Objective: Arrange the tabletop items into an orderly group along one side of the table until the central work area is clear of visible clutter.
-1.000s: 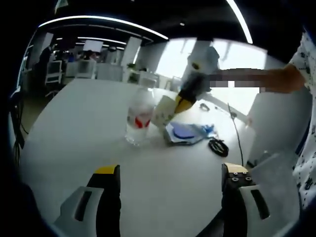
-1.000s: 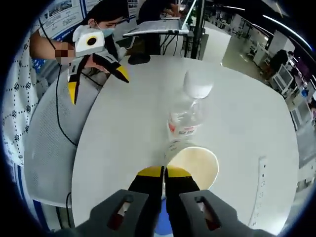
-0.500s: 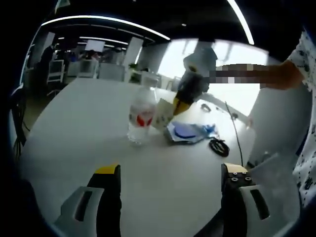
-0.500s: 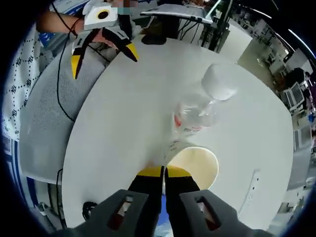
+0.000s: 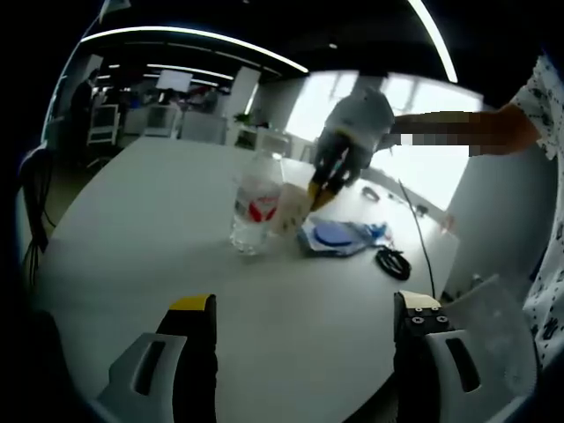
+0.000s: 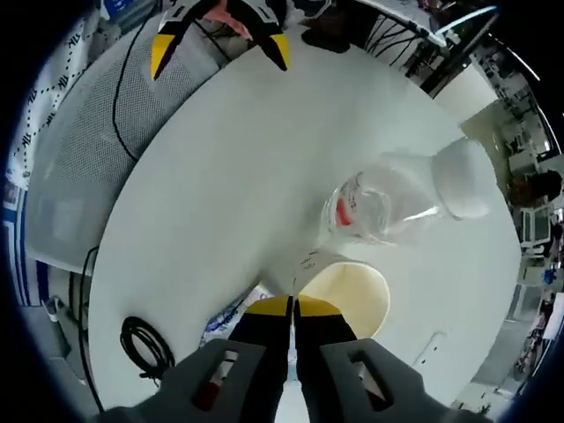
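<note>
Paper cup (image 6: 339, 291) now touches bottle (image 6: 397, 198); cable (image 6: 145, 345) visible.

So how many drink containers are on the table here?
2: a clear bottle with a red label, standing mid-table, and a paper cup right beside it, its rim pinched in the right gripper. Others may be hidden.

The desk (image 6: 220, 167) has a smooth, matt white top, and the chair back (image 6: 84, 150) beside it looks like grey woven mesh. The bottle (image 6: 388, 198) is clear glossy plastic with a matt white cap, and the cup (image 6: 339, 286) looks like matt paper, cream inside. The cable (image 6: 145, 344) is coiled black rubbery cord.
</note>
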`<action>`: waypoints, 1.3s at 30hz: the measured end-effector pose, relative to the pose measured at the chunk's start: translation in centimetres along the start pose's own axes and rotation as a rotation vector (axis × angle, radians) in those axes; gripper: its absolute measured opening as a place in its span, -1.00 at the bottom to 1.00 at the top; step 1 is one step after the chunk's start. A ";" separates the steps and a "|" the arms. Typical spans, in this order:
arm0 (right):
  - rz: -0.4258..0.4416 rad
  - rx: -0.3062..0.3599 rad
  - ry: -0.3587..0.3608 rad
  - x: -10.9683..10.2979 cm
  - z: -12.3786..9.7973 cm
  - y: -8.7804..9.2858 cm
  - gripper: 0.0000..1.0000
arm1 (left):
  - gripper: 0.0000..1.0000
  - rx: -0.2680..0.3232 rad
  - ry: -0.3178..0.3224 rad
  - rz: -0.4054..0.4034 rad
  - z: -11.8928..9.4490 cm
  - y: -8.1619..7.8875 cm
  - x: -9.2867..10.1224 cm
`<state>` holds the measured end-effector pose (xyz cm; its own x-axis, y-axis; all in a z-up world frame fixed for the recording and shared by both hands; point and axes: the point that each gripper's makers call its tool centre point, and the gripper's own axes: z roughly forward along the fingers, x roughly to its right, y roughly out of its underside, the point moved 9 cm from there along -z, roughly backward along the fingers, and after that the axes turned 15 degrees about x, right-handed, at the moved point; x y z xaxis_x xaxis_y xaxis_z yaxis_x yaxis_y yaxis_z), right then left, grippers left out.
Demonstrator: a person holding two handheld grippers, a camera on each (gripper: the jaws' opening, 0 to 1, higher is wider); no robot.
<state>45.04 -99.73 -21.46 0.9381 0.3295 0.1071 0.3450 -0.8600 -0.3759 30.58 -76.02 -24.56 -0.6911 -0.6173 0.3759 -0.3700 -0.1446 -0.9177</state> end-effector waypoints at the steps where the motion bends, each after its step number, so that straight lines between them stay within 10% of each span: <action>1: -0.008 -0.006 -0.004 -0.1 0.1 -0.1 -1.00 | 0.58 0.000 0.000 0.000 0.0 0.0 0.0; 39: -0.217 -0.109 -0.107 -0.6 1.9 -0.5 -1.00 | 0.55 -0.002 -0.001 -0.010 0.2 0.3 -0.2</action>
<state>44.26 -98.76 -23.06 0.8350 0.5452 0.0748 0.5447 -0.7996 -0.2529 30.71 -76.11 -24.89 -0.6868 -0.6166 0.3848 -0.3779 -0.1493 -0.9137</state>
